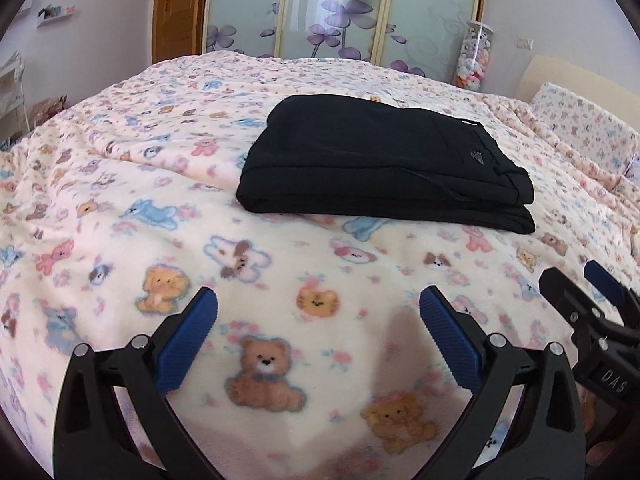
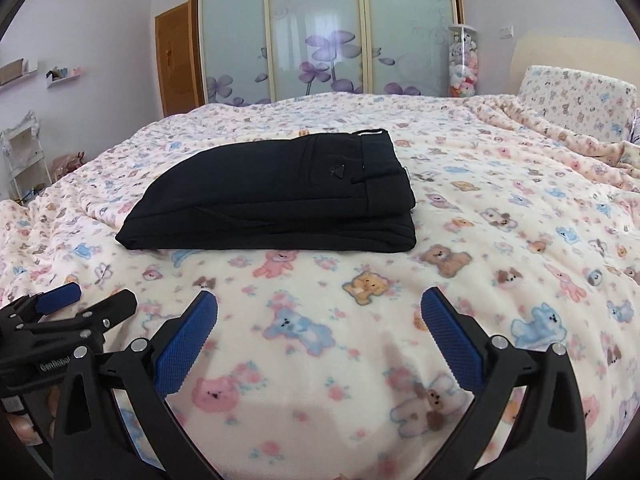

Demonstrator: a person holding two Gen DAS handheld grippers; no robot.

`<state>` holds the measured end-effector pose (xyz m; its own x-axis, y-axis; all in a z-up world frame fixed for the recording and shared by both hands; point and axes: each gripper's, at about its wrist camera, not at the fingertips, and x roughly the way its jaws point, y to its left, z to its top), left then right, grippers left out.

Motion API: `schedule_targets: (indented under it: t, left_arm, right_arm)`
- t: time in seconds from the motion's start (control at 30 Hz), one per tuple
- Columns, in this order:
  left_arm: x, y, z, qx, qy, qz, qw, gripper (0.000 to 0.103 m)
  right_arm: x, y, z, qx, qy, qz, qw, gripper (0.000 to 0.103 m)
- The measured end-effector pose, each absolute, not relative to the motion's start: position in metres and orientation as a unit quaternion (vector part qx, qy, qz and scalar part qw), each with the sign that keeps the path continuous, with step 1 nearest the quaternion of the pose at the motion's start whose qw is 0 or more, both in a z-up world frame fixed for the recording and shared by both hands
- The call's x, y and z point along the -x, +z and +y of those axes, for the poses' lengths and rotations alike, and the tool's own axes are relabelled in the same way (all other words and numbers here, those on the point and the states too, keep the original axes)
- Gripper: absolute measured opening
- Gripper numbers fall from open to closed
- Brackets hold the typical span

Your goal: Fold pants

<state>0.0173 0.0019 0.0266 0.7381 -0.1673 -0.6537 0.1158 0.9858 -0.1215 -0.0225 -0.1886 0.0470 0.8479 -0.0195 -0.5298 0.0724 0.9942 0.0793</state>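
Note:
The black pants lie folded into a flat, layered rectangle on the teddy-bear blanket of the bed; they also show in the right wrist view, waistband to the right. My left gripper is open and empty, hovering over the blanket short of the pants. My right gripper is open and empty, also short of the pants. The right gripper shows at the right edge of the left wrist view, the left gripper at the left edge of the right wrist view.
A pillow in the same print lies at the bed's right end by the headboard. Sliding wardrobe doors with purple flowers stand behind the bed. A clear tube of plush toys stands beside them. A white rack is at the left.

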Motion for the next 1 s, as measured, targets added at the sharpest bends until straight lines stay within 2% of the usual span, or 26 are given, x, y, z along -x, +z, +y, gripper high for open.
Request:
schedule_targets:
  t: [0.47, 1.0]
  left_arm:
    - [-0.008, 0.033, -0.004, 0.011, -0.067, 0.324, 0.944, 0.101]
    - [-0.011, 0.025, -0.011, -0.031, -0.029, 0.344, 0.938, 0.101]
  right_arm:
    - [0.021, 0.041, -0.184, -0.040, -0.008, 0.280, 0.959, 0.102]
    - [0.017, 0.038, -0.181, -0.037, -0.004, 0.293, 0.955, 0.102]
